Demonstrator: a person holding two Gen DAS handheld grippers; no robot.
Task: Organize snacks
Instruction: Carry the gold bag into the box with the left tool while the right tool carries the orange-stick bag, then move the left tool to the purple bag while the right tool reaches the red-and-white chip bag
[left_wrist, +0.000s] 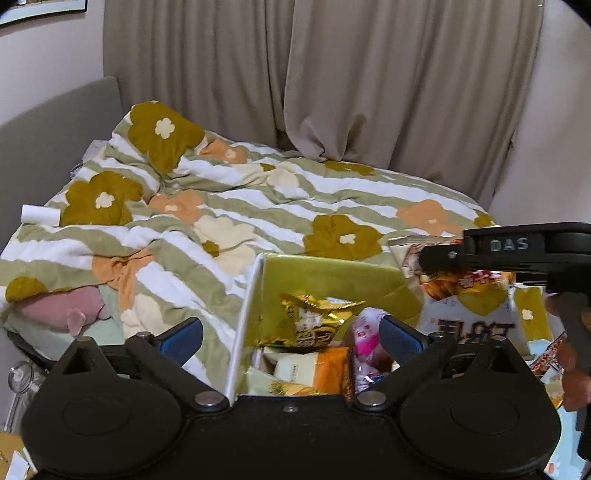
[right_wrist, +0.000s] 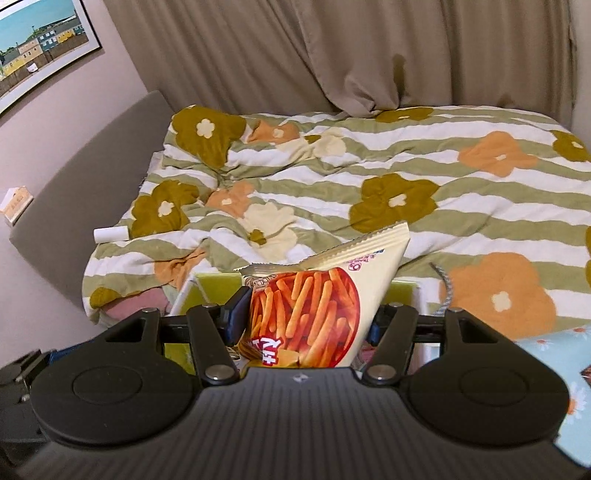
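Right wrist view shows my right gripper (right_wrist: 306, 321) pinching a bag of stick snacks (right_wrist: 317, 295), its blue pads pressed into both sides of the packet, which stands upright above the yellow-green box (right_wrist: 216, 286) on the flowered quilt (right_wrist: 443, 177). From the left wrist view, my left gripper (left_wrist: 291, 334) hangs with its jaws spread wide and empty over the same box, one finger outside its white wall (left_wrist: 242, 321) and one above the contents: a gold packet (left_wrist: 314, 325), a pink wrapper (left_wrist: 365, 332) and an orange-and-cream pack (left_wrist: 314, 369) already lie inside. I judge the step in hand to be carrying this bag to the box. Next I should lower it into the free space on the right side and release, keeping my left fingers out of the way so the two grippers do not collide.
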